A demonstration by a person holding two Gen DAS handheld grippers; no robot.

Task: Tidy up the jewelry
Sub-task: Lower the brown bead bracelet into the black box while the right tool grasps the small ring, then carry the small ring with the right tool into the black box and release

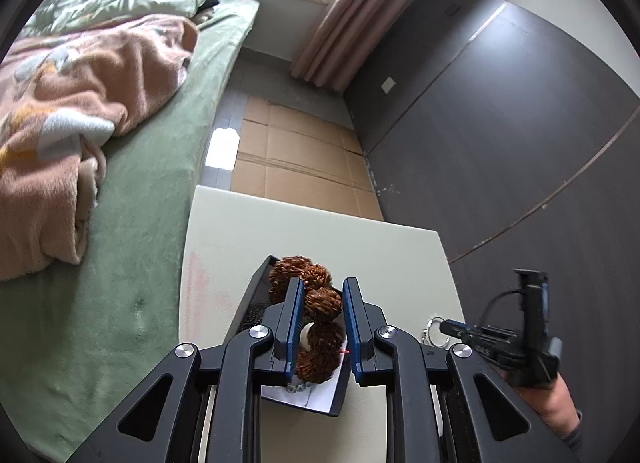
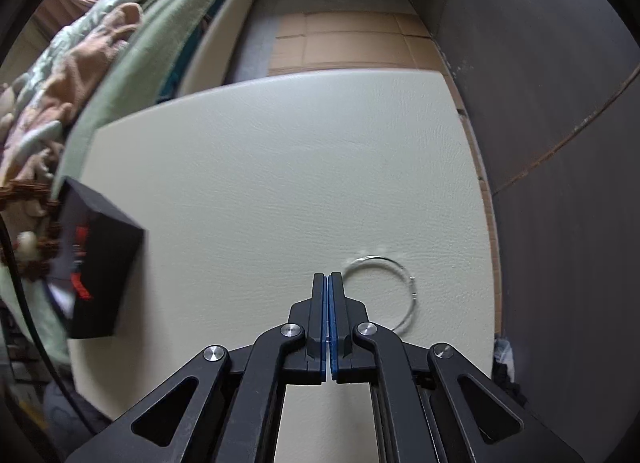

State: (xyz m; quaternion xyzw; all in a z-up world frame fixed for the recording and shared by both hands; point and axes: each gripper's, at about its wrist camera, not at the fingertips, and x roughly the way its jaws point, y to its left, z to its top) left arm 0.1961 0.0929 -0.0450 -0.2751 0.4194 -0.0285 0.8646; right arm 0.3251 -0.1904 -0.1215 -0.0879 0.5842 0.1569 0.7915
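In the left wrist view my left gripper (image 1: 321,285) hangs over a black jewelry box (image 1: 256,295). A bracelet of big brown carved beads (image 1: 320,303) with one white bead lies between its fingers; the jaws stand apart and do not press the beads. The box (image 2: 96,263) also shows at the left of the right wrist view. My right gripper (image 2: 328,277) is shut and empty, just left of a thin silver bangle (image 2: 400,291) lying flat on the cream table (image 2: 280,167). The bangle (image 1: 434,333) and right gripper (image 1: 444,327) also show in the left wrist view.
A bed with a green sheet (image 1: 132,247) and a pink blanket (image 1: 60,111) runs along the table's left side. Flattened cardboard (image 1: 296,159) covers the floor beyond the table. A dark wall (image 1: 500,135) stands close on the right.
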